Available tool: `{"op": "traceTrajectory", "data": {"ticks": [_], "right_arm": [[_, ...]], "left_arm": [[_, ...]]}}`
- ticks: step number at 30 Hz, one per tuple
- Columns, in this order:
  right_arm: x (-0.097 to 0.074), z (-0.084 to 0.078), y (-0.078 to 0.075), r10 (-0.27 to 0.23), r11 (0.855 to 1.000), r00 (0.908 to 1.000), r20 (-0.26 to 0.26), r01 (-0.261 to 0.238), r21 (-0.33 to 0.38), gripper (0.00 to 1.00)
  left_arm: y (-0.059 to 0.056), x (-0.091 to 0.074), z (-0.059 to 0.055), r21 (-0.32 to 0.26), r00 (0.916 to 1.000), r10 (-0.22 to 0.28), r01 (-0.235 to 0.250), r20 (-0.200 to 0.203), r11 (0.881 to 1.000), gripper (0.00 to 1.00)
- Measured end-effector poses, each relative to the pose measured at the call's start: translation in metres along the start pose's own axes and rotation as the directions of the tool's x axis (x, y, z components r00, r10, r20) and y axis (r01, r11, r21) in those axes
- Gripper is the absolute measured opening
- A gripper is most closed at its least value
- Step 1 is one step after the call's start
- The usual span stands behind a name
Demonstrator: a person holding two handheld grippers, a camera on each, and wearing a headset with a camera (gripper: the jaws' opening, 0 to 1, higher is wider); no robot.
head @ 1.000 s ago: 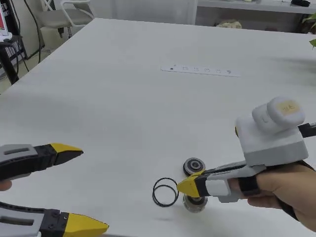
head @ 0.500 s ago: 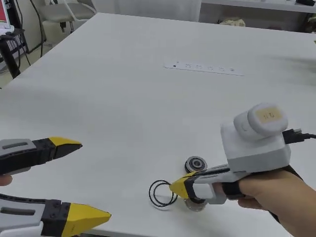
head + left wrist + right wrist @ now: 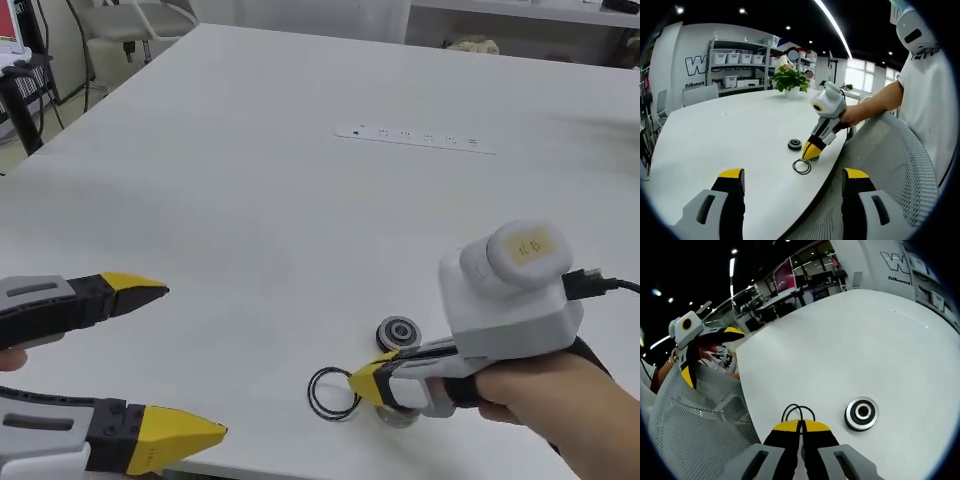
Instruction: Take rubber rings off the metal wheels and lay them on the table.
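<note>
Rubber rings (image 3: 333, 392) flat on table (image 3: 300, 200), lower centre, touching tips of right gripper (image 3: 362, 384); jaws clenched, grip on ring unclear. Left gripper (image 3: 195, 363) lower left, spread wide. Metal wheel (image 3: 399, 332) just beside. Probably best: release low, avoid dragging rings.

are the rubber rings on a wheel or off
Off. The two black rubber rings lie flat on the table, beside the tips of the right gripper, apart from the metal wheel.
</note>
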State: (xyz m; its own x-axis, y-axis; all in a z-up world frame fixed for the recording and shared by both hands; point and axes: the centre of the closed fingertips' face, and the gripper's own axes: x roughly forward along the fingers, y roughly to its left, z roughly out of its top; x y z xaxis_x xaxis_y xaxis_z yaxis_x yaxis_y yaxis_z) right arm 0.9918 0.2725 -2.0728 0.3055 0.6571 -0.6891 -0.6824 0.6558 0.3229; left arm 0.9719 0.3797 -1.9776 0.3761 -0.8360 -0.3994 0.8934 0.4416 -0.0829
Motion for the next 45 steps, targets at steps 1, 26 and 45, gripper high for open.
{"op": "traceTrajectory", "data": {"ticks": [1, 26, 45], "right_arm": [[0.0, 0.0, 0.0, -0.001, 1.0, 1.0, -0.003, 0.001, -0.008, 0.0], [-0.023, 0.046, -0.003, 0.005, 0.999, 0.9856, 0.169, 0.002, -0.041, 0.04], [-0.083, 0.125, -0.038, -0.058, 0.997, 0.8923, 0.448, 0.079, -0.027, 0.18]], "left_arm": [[0.0, 0.0, 0.0, 0.001, 1.0, 0.003, -0.003, 0.001, 1.0, 0.77], [-0.003, 0.002, -0.005, 0.008, 0.9992, -0.014, 0.014, -0.039, 1.0, 0.77], [-0.007, 0.004, -0.006, 0.024, 0.998, -0.034, 0.035, -0.053, 0.999, 0.78]]}}
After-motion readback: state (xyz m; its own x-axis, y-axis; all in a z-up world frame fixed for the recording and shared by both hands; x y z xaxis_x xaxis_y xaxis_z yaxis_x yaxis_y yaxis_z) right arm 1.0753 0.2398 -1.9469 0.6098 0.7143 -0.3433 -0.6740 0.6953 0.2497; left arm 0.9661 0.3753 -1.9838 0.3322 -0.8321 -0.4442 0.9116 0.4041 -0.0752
